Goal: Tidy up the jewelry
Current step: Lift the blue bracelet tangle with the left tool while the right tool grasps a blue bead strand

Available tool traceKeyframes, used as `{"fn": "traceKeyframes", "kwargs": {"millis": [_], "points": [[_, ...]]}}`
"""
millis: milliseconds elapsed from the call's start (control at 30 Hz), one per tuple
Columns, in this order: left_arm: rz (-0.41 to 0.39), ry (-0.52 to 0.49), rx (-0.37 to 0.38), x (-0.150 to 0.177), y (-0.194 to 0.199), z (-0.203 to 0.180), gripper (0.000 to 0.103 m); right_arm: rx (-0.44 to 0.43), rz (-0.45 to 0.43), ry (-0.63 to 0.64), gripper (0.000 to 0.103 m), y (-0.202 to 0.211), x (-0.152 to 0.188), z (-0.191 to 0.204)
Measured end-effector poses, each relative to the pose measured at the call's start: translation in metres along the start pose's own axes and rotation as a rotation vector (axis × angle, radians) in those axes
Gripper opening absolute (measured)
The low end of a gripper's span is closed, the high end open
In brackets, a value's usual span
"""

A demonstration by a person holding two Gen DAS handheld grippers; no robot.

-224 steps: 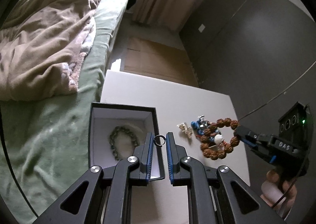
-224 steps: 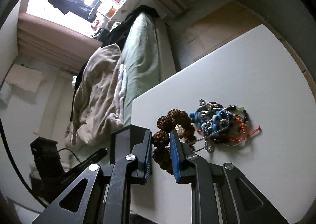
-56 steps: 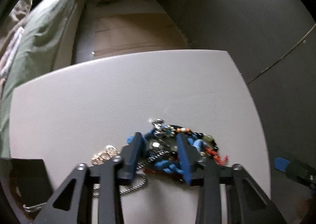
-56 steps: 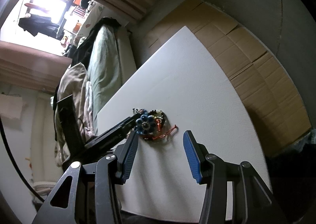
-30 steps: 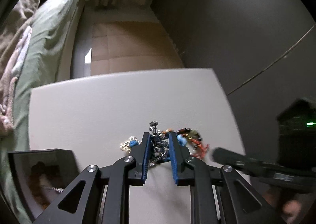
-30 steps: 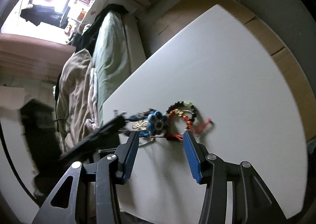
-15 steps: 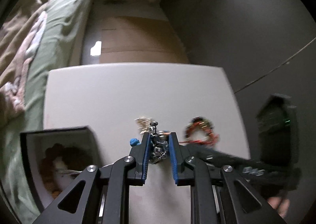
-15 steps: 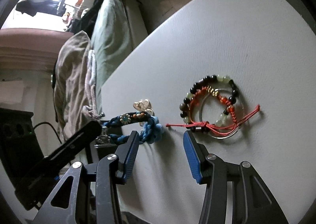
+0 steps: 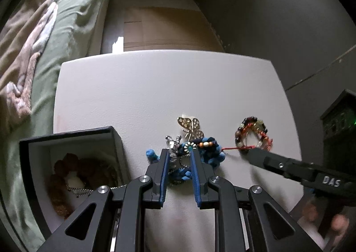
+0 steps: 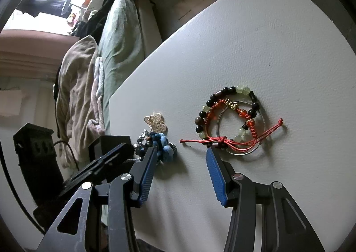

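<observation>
Blue knotted cord bracelet (image 9: 209, 156), tangled with a silver chain and charm (image 9: 172, 144), is catalogued as the item in hand: it lies on the white table (image 9: 155, 87), just right of the open black box (image 9: 71, 138), and is pinched between the narrowly set jaws of the left gripper (image 9: 178, 156), whose blue pads are closed on the chain and cord. The step is judged to be the transfer of this piece into the box, where brown bead bracelets (image 9: 66, 174) and a ball chain are already stowed. A lift clear of the table and a short carry to the left over the box wall would be called for next, followed by a release; care would be needed because the cord touches the gold butterfly brooch (image 9: 190, 126) and a red thread runs toward it from the neighbouring pile. That pile, a mixed beaded bracelet with red cord and a wire hoop (image 10: 233, 118), is left on the table to the right. The right gripper (image 10: 180, 154) is held about half open and empty, with one fingertip touching the near edge of the pile and the other beside the blue cord; nothing is gripped by it.
</observation>
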State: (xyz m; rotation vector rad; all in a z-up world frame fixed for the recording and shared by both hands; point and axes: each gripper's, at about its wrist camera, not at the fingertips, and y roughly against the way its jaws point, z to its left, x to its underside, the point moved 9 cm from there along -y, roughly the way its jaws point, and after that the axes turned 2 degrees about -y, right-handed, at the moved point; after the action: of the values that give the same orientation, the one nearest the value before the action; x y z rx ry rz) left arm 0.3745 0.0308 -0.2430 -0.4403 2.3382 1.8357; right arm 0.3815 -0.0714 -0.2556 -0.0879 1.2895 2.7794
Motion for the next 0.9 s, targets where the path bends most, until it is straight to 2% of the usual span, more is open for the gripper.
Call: {"fn": "traceKeyframes", "kwargs": {"millis": [167,333,467,500,533,600,667,833,900], "points": [[0.041,-0.030,-0.089,0.000,-0.007,-0.001,0.022,-0.013,-0.026,-0.006,0.048,0.013,-0.002,-0.002],[0.045,-0.076,-0.107,-0.001,-0.010,-0.011,0.051,-0.026,-0.068,-0.015,0.048,0.034,-0.006,-0.007],[0.048,-0.092,-0.148,-0.001,-0.015,-0.013,0.051,-0.031,-0.087,-0.019,0.048,0.047,-0.009,-0.012],[0.053,-0.096,-0.151,0.000,-0.016,-0.013,0.048,-0.033,-0.091,-0.020,0.048,0.049,-0.009,-0.013],[0.059,-0.099,-0.152,0.001,-0.017,-0.014,0.039,-0.035,-0.096,-0.019,0.048,0.053,-0.010,-0.014],[0.075,-0.113,-0.207,0.003,-0.020,-0.010,0.032,-0.038,-0.102,-0.018,0.048,0.057,-0.010,-0.015],[0.076,-0.113,-0.235,0.003,-0.021,-0.006,0.027,-0.040,-0.109,-0.016,0.048,0.061,-0.010,-0.016],[0.084,-0.138,-0.256,0.004,-0.022,-0.006,0.025,-0.044,-0.110,-0.015,0.048,0.062,-0.009,-0.016],[0.075,-0.147,-0.266,0.003,-0.022,-0.006,0.014,-0.044,-0.095,-0.005,0.049,0.056,-0.007,-0.011]]}}
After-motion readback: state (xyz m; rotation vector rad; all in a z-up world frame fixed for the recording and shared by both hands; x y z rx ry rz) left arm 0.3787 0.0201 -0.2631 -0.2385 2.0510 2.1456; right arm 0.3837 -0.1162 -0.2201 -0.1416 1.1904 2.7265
